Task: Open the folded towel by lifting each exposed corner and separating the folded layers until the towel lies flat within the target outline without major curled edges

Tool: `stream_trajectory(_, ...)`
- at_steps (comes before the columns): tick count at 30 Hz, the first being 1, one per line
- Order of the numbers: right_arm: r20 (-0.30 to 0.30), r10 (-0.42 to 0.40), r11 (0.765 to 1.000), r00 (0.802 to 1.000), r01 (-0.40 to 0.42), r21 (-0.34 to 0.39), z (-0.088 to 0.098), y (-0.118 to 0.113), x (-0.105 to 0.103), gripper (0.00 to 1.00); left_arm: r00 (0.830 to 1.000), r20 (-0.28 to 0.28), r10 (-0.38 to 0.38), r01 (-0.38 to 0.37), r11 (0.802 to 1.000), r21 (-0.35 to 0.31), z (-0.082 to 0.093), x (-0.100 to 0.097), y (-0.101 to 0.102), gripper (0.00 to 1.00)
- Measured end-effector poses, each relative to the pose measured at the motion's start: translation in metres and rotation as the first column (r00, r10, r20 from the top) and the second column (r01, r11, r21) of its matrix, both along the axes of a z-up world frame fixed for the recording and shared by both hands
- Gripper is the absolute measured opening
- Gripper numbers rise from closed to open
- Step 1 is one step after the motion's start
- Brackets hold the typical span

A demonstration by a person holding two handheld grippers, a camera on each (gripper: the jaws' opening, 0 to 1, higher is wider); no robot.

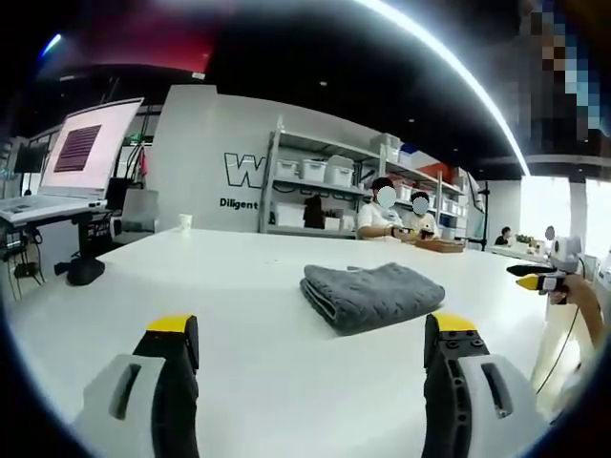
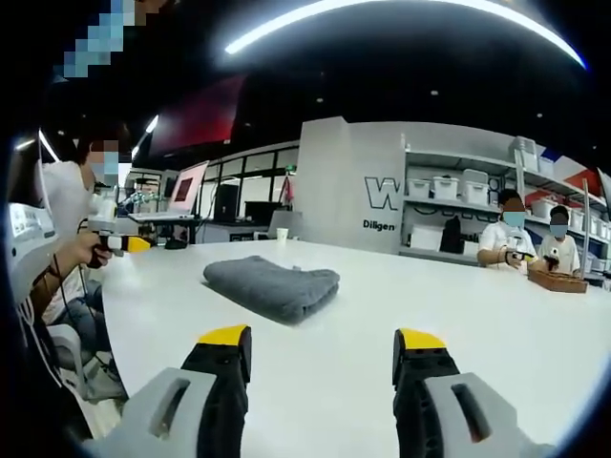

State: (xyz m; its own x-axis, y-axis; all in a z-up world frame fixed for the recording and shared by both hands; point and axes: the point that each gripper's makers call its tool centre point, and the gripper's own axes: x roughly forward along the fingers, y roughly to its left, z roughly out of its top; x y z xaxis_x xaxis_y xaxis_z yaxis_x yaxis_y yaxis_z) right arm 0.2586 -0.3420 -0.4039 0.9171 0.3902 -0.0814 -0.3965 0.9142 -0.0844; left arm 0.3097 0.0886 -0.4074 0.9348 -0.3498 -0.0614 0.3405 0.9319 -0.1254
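A grey towel (image 1: 370,294) lies folded in a thick stack on the white table (image 1: 239,286), its layered edge facing the left gripper view. My left gripper (image 1: 313,329) is open, short of the towel and low over the table, with nothing between its yellow-tipped jaws. In the right gripper view the same towel (image 2: 272,284) sits ahead and slightly left. My right gripper (image 2: 323,342) is open and holds nothing, also short of the towel. Each gripper appears hand-held in the other's view: the right gripper (image 1: 542,279) at the table's right edge, the left gripper (image 2: 116,243) at the left edge.
A black object (image 1: 84,270) and a paper cup (image 1: 184,221) stand on the table's far side. A laptop on a stand (image 1: 86,153) is beyond the left edge. Two seated people (image 2: 516,239) work at the far end beside a wooden tray (image 2: 558,279). Shelves with boxes (image 1: 315,172) line the wall.
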Motion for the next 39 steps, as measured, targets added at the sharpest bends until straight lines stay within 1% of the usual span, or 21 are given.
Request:
stream_trajectory(5, -0.006, -0.001, 1.000, 1.000, 0.001, 0.002, -0.002, 0.001, 0.000, 0.56, 1.000, 0.000, 0.002, -0.002, 1.000, -0.002, 0.000, 0.000, 0.000, 0.96)
stream_trajectory(7, -0.011, 0.005, 1.000, 1.000, -0.005, 0.002, -0.002, 0.001, 0.003, 0.55, 1.000, 0.003, -0.008, 0.008, 1.000, 0.001, 0.001, 0.004, -0.001, 0.95)
stream_trajectory(9, -0.014, 0.007, 1.000, 1.000, -0.007, -0.002, -0.001, 0.001, 0.007, 0.55, 1.000, -0.008, -0.019, 0.019, 1.000, 0.004, 0.001, 0.008, -0.002, 0.95)
stream_trajectory(11, -0.008, 0.014, 1.000, 1.000, -0.014, -0.013, 0.003, 0.003, 0.013, 0.54, 0.999, -0.010, -0.037, 0.038, 0.999, 0.008, 0.002, 0.015, -0.004, 0.95)
stream_trajectory(15, 0.003, 0.038, 0.999, 0.999, -0.038, -0.025, 0.010, 0.009, 0.025, 0.53, 0.997, -0.019, -0.070, 0.070, 0.997, -0.017, 0.005, 0.028, -0.009, 0.92)
stream_trajectory(18, 0.002, 0.061, 0.997, 0.998, -0.061, -0.036, 0.014, 0.017, 0.038, 0.51, 0.995, -0.028, -0.095, 0.095, 0.995, -0.013, 0.007, 0.040, -0.015, 0.90)
stream_trajectory(20, 0.005, 0.079, 0.996, 0.997, -0.079, -0.034, 0.016, 0.022, 0.045, 0.51, 0.992, -0.030, -0.125, 0.125, 0.992, -0.004, 0.008, 0.050, -0.023, 0.88)
stream_trajectory(23, -0.005, 0.093, 0.995, 0.996, -0.094, -0.033, 0.016, 0.028, 0.056, 0.49, 0.987, -0.044, -0.157, 0.156, 0.987, -0.026, 0.007, 0.062, -0.031, 0.84)
stream_trajectory(24, -0.006, 0.099, 0.995, 0.995, -0.099, -0.032, 0.016, 0.030, 0.060, 0.48, 0.986, -0.040, -0.161, 0.160, 0.987, -0.029, 0.007, 0.064, -0.032, 0.83)
stream_trajectory(26, -0.011, 0.106, 0.994, 0.994, -0.106, -0.029, 0.016, 0.033, 0.066, 0.47, 0.983, -0.054, -0.174, 0.170, 0.984, -0.058, 0.005, 0.075, -0.036, 0.81)
stream_trajectory(29, -0.024, 0.117, 0.992, 0.993, -0.118, -0.033, 0.015, 0.038, 0.075, 0.46, 0.981, -0.068, -0.183, 0.178, 0.982, -0.071, 0.001, 0.087, -0.040, 0.78)
stream_trajectory(32, -0.030, 0.131, 0.990, 0.991, -0.133, -0.048, 0.015, 0.043, 0.085, 0.45, 0.978, -0.082, -0.193, 0.189, 0.980, -0.059, -0.004, 0.098, -0.044, 0.76)
stream_trajectory(39, -0.048, 0.149, 0.987, 0.988, -0.152, -0.060, 0.012, 0.053, 0.108, 0.43, 0.968, -0.103, -0.228, 0.225, 0.973, -0.044, -0.005, 0.118, -0.056, 0.72)
